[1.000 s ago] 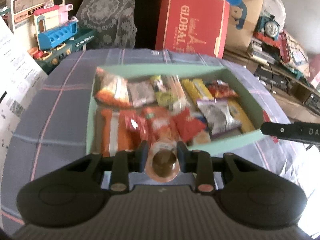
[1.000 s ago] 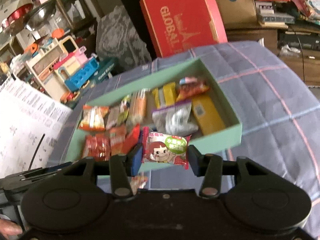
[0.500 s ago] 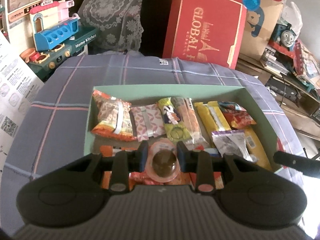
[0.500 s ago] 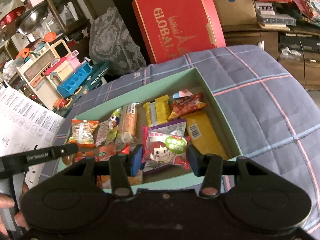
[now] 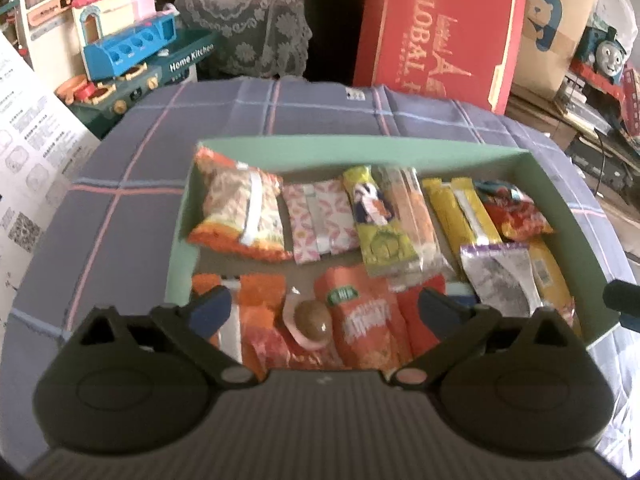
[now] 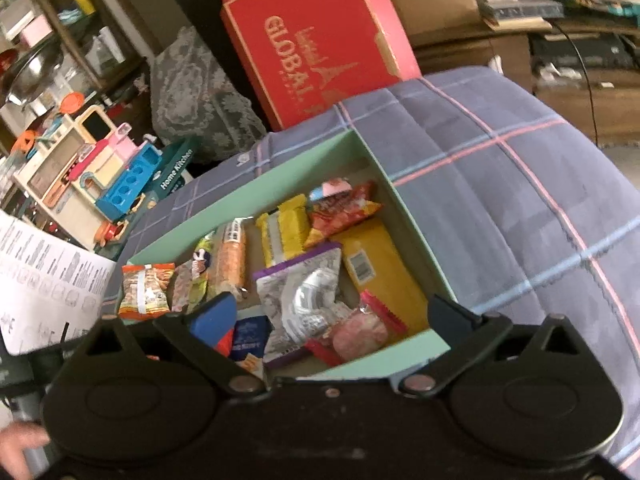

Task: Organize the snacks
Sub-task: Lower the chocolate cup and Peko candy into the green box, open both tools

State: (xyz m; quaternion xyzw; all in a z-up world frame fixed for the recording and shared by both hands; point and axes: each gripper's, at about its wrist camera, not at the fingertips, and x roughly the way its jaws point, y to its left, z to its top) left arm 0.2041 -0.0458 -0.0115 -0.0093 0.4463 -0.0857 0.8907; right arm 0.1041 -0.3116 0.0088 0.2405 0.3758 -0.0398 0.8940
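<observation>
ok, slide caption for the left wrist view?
Open left gripper above jelly cup lying among snack packets in the green box.

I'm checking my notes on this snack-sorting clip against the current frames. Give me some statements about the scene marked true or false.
1. The left gripper is open. True.
2. The jelly cup is clamped between the left gripper's fingers. False: it lies loose in the green box, on the orange packets, apart from both fingers.
3. The right gripper holds the pink candy packet. False: its jaws are spread, and the packet lies in the box's near right corner.
4. The green box sits on a plaid cloth. True.
5. The red GLOBAL box lies inside the green box. False: it stands behind the cloth-covered surface.
</observation>
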